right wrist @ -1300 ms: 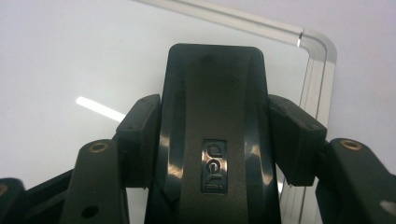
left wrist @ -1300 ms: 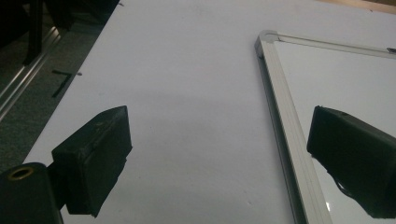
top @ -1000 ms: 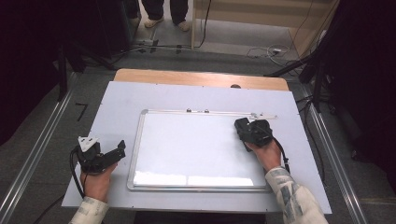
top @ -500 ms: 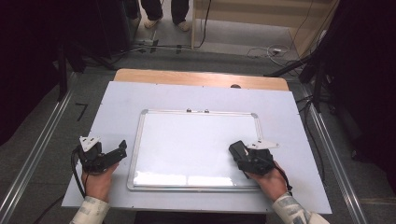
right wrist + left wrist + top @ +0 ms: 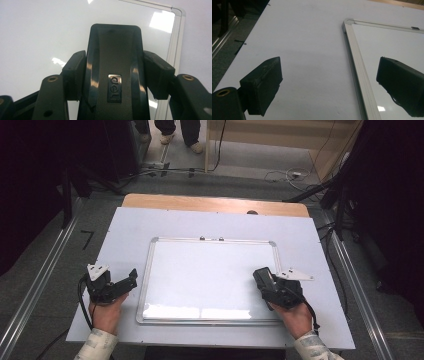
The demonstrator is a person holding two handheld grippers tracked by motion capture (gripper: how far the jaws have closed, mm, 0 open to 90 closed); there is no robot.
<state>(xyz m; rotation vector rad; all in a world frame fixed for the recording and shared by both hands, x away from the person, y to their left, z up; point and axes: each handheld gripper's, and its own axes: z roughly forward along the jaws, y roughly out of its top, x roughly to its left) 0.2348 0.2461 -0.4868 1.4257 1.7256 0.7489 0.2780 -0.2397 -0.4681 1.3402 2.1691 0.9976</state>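
Right gripper [image 5: 264,279] fingers clamp a glossy black plastic eraser [image 5: 115,72] over the right side of the silver-framed whiteboard [image 5: 210,275], which lies flat on the white counter [image 5: 125,227]. Left gripper [image 5: 127,281] fingers spread wide, empty, straddling the whiteboard's left frame.

Overhead light falls evenly on the pale worktop [image 5: 210,220], while the surroundings sink into darkness. White glare patches sit along the whiteboard's [image 5: 210,275] near edge. In the gripper views the close black jaws are soft, slightly blurred, with glossy reflections.
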